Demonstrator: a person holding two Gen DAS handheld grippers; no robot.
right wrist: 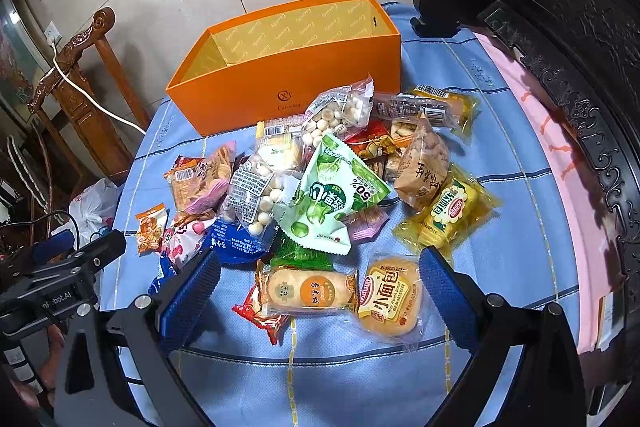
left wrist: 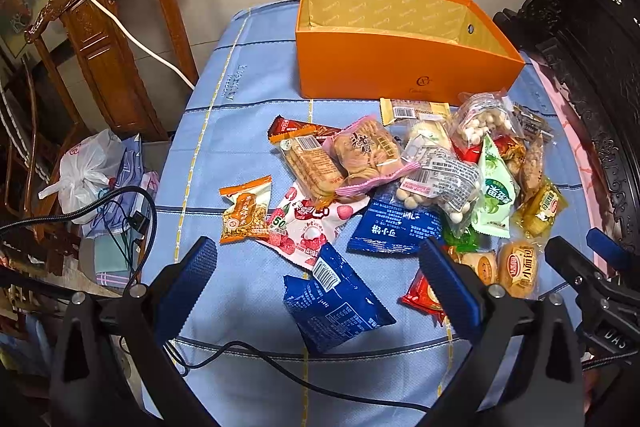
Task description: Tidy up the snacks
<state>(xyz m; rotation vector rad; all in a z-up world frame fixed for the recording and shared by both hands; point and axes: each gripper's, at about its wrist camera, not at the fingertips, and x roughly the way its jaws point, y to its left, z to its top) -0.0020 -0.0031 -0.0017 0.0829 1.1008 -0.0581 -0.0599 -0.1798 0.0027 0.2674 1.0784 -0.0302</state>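
Both grippers are hovering with jaws spread wide, holding nothing: left gripper over a dark blue foil snack packet, right gripper over a round bread bun in clear wrapper, all lying on the blue-clothed counter before the open orange cardboard box.

An open orange box stands upright at the far side of the desk, nothing visible inside. In front of it lies a loose heap of wrapped snacks, overlapping: a green pouch on top, a blue packet and a small bun nearest.
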